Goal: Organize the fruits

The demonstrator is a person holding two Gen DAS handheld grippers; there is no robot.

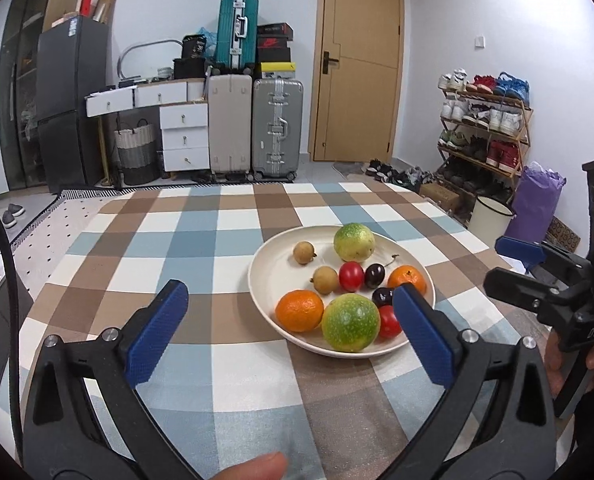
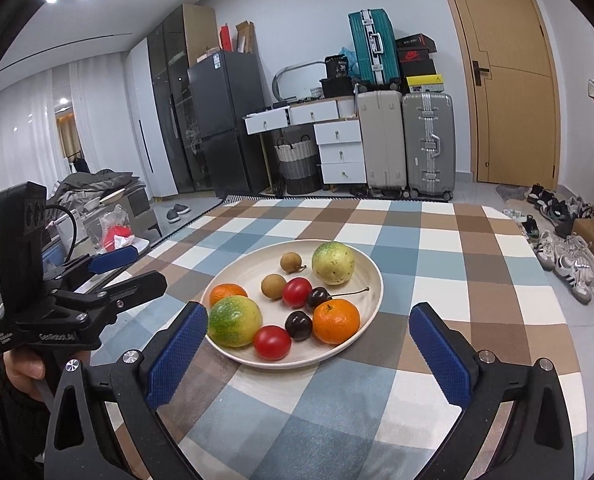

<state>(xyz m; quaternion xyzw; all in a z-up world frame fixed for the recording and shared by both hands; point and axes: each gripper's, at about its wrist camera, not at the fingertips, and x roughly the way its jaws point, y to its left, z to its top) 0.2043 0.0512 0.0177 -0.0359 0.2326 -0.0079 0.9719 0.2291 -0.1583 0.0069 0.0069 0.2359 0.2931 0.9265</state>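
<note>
both the left gripper (image 1: 289,322) and right gripper (image 2: 309,344) hang wide open and empty short of the plate (image 2: 233,276) holding all the fruit on the checked cloth (image 1: 177,240), where one clumsy nudge could send the round cherries (image 2: 299,325) rolling off.

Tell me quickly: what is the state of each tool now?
Left tool: open, holding nothing.
Right tool: open, holding nothing.

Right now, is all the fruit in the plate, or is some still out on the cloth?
All in. Every fruit in view sits inside the plate; the checked cloth around it shows none.
</note>
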